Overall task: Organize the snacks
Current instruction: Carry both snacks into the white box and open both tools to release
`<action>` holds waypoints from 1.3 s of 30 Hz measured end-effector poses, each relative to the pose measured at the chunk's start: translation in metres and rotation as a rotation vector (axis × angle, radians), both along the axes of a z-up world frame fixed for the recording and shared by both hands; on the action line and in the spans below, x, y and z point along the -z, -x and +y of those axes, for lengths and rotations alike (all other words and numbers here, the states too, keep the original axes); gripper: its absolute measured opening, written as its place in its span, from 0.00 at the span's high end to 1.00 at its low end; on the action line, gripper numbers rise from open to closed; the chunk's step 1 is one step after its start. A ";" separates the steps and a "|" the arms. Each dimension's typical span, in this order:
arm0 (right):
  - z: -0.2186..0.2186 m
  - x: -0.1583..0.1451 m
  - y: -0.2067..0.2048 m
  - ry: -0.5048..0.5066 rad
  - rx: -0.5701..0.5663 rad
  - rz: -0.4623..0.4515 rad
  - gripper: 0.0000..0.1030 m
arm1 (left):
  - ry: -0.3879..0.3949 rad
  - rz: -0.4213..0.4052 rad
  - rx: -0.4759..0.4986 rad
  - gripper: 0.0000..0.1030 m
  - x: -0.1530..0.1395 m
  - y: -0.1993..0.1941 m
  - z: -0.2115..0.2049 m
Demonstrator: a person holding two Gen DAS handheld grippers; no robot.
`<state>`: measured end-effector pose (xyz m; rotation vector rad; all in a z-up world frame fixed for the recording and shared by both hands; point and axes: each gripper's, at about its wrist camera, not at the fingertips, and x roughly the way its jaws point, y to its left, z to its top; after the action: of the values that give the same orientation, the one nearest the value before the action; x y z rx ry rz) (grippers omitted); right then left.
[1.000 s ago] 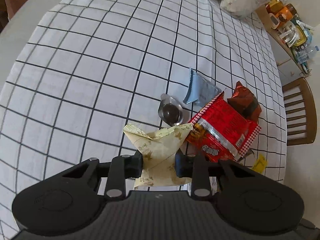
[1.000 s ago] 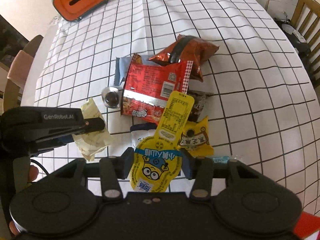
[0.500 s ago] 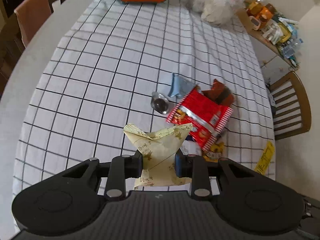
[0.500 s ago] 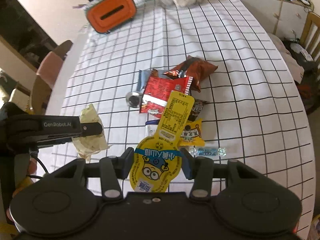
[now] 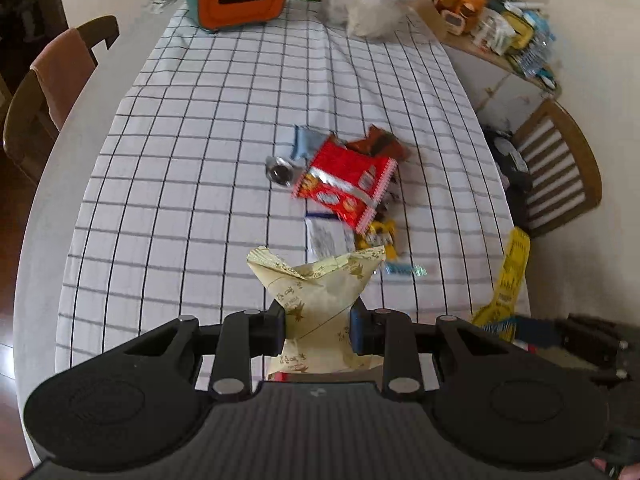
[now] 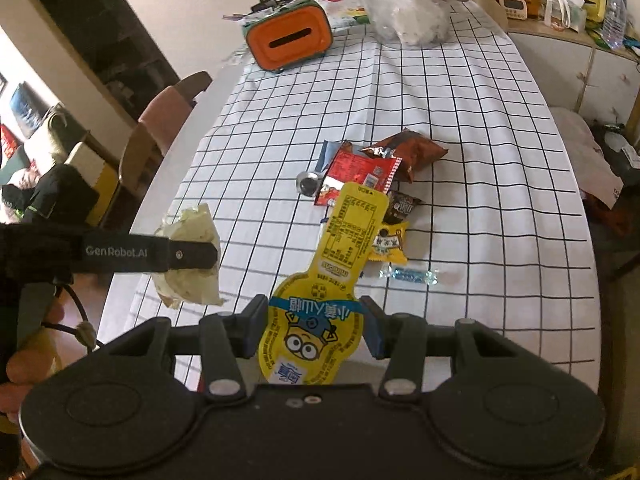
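Observation:
My left gripper (image 5: 318,328) is shut on a cream snack packet (image 5: 320,300) with gold stars, held well above the table. My right gripper (image 6: 312,330) is shut on a yellow Minion pouch (image 6: 320,292), also lifted. In the right wrist view the left gripper (image 6: 200,254) with its cream packet (image 6: 188,256) hangs at the left. On the checked tablecloth (image 5: 200,160) lies a pile: a red packet (image 5: 344,184), a brown bag (image 6: 412,148), a pale blue packet (image 5: 306,142), a foil cup (image 5: 280,170), a small yellow packet (image 6: 388,246) and a clear-wrapped candy (image 6: 408,274).
An orange-fronted box (image 6: 290,38) and a clear plastic bag (image 6: 408,12) stand at the table's far end. Wooden chairs stand on the left (image 5: 52,92) and on the right (image 5: 556,168). A cluttered sideboard (image 5: 492,28) runs along the right wall.
Both grippers have risen away from the table with their packets still gripped. The snack pile looks smaller and farther, and more of the room shows.

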<state>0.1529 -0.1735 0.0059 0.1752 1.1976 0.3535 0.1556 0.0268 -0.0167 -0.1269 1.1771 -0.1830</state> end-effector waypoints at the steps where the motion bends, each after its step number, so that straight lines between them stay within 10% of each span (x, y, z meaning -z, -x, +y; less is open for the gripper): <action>1: -0.002 -0.002 0.004 0.004 -0.010 -0.007 0.53 | -0.003 0.005 0.005 0.72 0.000 0.005 -0.002; 22: -0.034 0.042 0.091 0.095 -0.214 0.068 0.53 | -0.116 0.081 0.169 0.72 0.049 0.107 -0.079; 39: -0.023 0.093 0.122 0.181 -0.336 0.148 0.54 | -0.221 0.212 0.192 0.72 0.108 0.112 -0.102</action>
<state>0.0311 -0.1963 -0.0869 -0.1621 1.4013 0.5296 0.0432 -0.0756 -0.1242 0.1659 1.4133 -0.2105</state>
